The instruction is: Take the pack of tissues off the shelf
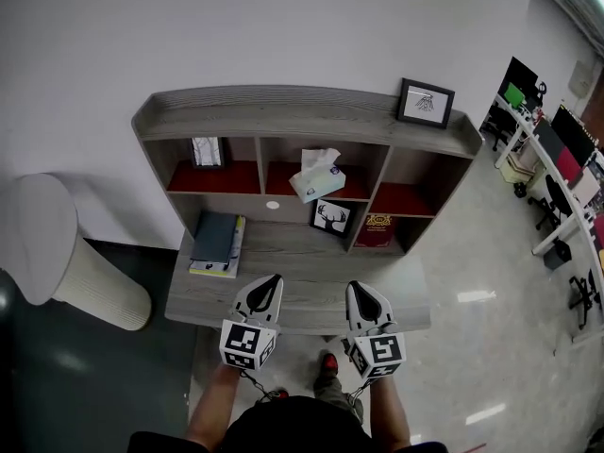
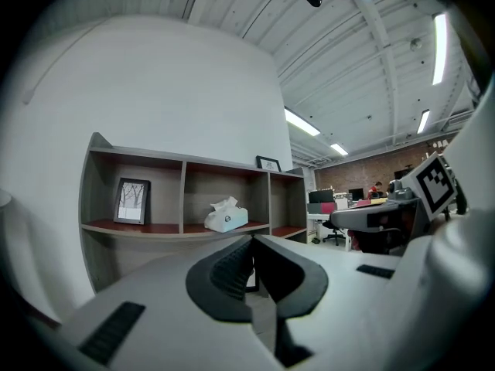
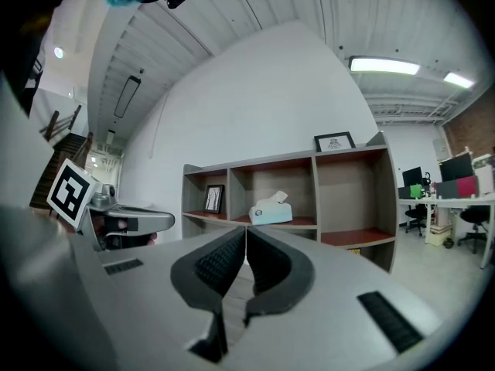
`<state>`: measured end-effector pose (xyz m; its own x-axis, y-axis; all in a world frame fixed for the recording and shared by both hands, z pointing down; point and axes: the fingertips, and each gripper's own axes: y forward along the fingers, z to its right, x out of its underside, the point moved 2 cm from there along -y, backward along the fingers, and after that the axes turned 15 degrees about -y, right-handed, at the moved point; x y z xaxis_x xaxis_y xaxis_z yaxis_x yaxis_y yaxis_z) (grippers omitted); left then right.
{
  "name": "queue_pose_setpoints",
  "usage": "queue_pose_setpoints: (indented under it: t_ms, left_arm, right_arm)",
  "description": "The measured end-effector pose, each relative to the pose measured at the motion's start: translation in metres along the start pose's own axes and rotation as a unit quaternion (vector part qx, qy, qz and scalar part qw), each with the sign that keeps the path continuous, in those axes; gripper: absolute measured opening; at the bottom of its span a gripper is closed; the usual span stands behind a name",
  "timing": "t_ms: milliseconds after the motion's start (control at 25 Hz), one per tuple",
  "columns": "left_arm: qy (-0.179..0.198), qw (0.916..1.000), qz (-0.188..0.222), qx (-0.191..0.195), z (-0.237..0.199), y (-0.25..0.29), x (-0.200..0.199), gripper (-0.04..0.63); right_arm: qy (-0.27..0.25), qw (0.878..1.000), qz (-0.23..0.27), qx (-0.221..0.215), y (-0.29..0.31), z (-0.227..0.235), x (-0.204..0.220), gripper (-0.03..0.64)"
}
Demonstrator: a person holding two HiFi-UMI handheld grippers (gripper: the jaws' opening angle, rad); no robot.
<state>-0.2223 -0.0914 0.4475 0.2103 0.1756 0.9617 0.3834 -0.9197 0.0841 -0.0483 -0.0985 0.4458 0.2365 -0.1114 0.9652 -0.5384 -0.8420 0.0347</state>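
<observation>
Room: white wall behind the shelf (image 1: 304, 113), grey floor in front of it, office desks and chairs (image 1: 557, 182) well off to the shelf's right.
Shelf: grey wood with three upper compartments floored in red, and a wide lower deck (image 1: 302, 258) jutting toward me.
Pack of tissues (image 1: 317, 177): I see it in the shelf's middle upper compartment, resting on the red floor, turned at a slant, one tissue standing up from its top.
Left gripper (image 1: 274, 279): jaws together with nothing between them; it hangs at the front edge of the shelf's lower deck.
Right gripper (image 1: 356, 287): jaws pressed together and empty; it is beside the left one at that same front edge.
Pack versus grippers: the pack sits higher and deeper in the shelf than both, well apart from them, roughly between their two lines of aim. Both gripper views show it straight ahead above the closed tips.
Edges: upright dividers (image 1: 261, 166) wall the pack's compartment on either side and the shelf's top board roofs it.
Neighbours: a small framed picture (image 1: 208, 151) stands in the shelf's left compartment, a deer picture (image 1: 331, 217) below the pack on the deck, and books (image 1: 217, 243) on the deck's left.
Open room: the middle of the deck between the books and the deer picture is bare wood. The compartment's front is open, with space on both sides of the pack.
</observation>
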Motion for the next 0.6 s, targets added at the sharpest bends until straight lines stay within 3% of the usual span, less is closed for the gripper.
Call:
queue_pose_setpoints:
  t_ms: [600]
  left_arm:
    - [-0.001, 0.9976, 0.007, -0.069, -0.006, 0.104, -0.012, 0.008]
  right_arm:
    - [0.010, 0.998, 0.015, -0.067, 0.079, 0.084, 0.024, 0.029]
